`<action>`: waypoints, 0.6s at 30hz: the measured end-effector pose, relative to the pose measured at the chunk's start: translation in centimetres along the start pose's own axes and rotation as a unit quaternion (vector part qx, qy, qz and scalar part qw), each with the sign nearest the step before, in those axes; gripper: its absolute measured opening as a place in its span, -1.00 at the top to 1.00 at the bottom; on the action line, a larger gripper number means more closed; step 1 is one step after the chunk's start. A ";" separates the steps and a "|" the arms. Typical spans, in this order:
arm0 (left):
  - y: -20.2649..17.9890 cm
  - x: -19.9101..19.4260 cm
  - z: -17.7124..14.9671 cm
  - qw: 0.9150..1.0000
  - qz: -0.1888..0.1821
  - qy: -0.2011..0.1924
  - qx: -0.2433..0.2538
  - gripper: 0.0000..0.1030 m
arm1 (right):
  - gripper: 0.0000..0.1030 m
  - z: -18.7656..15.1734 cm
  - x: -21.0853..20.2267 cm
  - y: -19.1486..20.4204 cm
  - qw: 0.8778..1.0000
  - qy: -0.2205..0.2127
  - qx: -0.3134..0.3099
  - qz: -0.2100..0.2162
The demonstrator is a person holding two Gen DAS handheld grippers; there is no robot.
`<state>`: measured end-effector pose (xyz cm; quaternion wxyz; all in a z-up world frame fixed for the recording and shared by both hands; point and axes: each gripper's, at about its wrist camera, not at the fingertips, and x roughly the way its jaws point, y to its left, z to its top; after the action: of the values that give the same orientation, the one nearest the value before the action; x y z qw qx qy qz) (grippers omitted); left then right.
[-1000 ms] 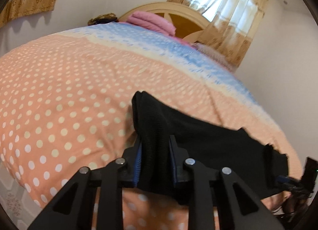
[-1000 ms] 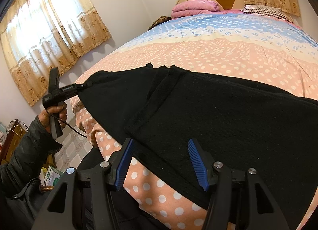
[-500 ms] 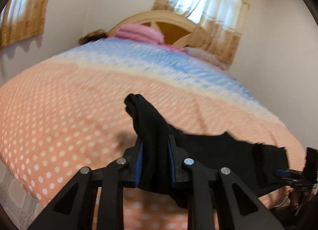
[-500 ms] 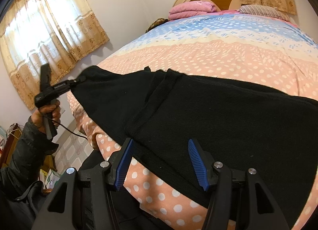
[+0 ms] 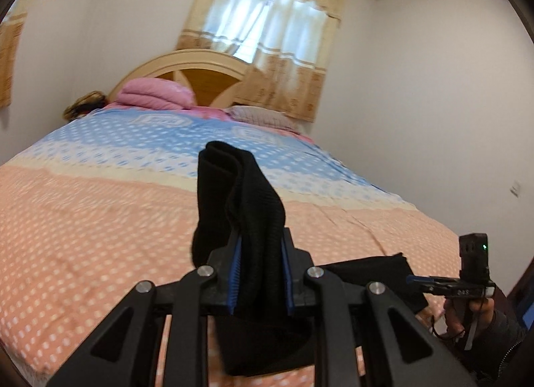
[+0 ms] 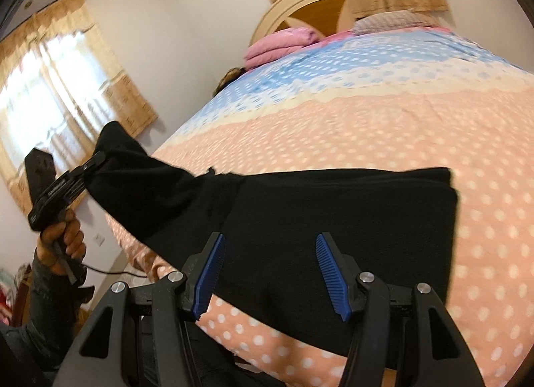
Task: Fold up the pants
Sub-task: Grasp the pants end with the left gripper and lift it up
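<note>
My left gripper [image 5: 259, 273] had its jaws clamped on a bunched end of the black pants [image 5: 240, 206], and the cloth stood up between the blue pads [image 5: 235, 275] and flopped over above them. In the right wrist view that same gripper [image 6: 96, 161] held the end raised off the bed, with my left hand [image 6: 63, 235] wrapped around its handle.

My right gripper [image 6: 268, 273] had its jaws spread wide with nothing between them, hovering over the near edge of the pants [image 6: 333, 230]. My right hand [image 5: 470, 310] showed at the far right of the left wrist view.

Most of the pants lay flat across the near part of the bed [image 6: 367, 126], on its peach polka-dot cover, with a folded edge on the right. One length rose from that flat part up to the left gripper.

Farther off, the cover turned blue. A folded pink quilt [image 5: 153, 94] and a pillow [image 5: 263, 116] lay against the arched wooden headboard [image 5: 187, 69], with curtains [image 5: 267, 39] behind it.
</note>
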<state>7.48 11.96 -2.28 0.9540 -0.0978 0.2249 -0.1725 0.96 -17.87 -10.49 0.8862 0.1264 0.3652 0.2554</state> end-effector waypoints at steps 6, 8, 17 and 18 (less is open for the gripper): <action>-3.8 2.3 0.5 0.999 -0.038 0.019 0.031 0.58 | -0.14 0.5 -1.7 -2.2 0.999 -0.021 0.040 -0.009; -5.4 2.9 0.5 0.997 -0.052 0.028 0.039 0.58 | -0.15 0.5 -2.3 -2.8 0.999 -0.028 0.045 -0.015; -11.0 5.1 0.7 0.990 -0.115 0.059 0.060 0.58 | -0.15 0.0 -4.1 -5.0 0.996 -0.041 0.066 -0.039; -11.7 5.3 0.8 0.989 -0.120 0.061 0.065 0.58 | -0.15 0.0 -4.2 -5.2 0.996 -0.043 0.070 -0.039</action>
<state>8.97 -0.69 -0.61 0.9154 -0.0515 0.2573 -0.3052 0.28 -24.53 -10.16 0.8995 0.1841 0.3484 0.1886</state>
